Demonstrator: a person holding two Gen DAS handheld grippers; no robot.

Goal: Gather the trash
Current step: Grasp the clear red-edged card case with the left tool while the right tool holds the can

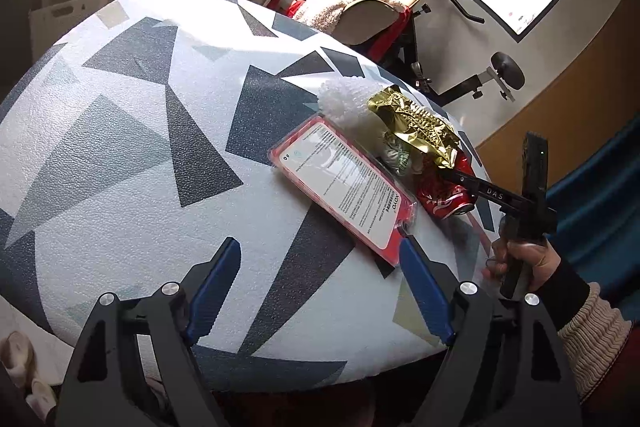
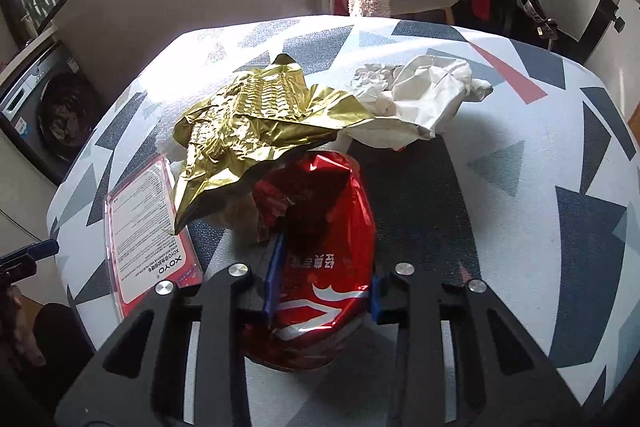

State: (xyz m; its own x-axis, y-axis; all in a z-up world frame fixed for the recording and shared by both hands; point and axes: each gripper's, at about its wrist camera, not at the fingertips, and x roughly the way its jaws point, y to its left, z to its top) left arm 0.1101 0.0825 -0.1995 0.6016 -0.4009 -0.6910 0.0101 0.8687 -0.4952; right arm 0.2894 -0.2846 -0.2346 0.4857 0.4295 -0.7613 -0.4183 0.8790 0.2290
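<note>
Trash sits heaped at centre frame on the patterned worktop (image 2: 520, 187): a crushed red can (image 2: 320, 247), gold foil wrapper (image 2: 248, 131) and crumpled white paper (image 2: 424, 95). The right hand-held gripper (image 2: 322, 291) is clamped on the can. The left hand-held gripper (image 1: 320, 287) stands apart, empty, beside a red phone-case package (image 1: 352, 187).

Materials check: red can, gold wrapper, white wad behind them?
Red can: looks like thin aluminium, glossy print, sharply dented and creased. Gold wrapper: likely metallised foil or film, mirror-shiny, with an embossed grid and stiff crinkles. White wad: probably paper, matte, with angular folds.
</note>
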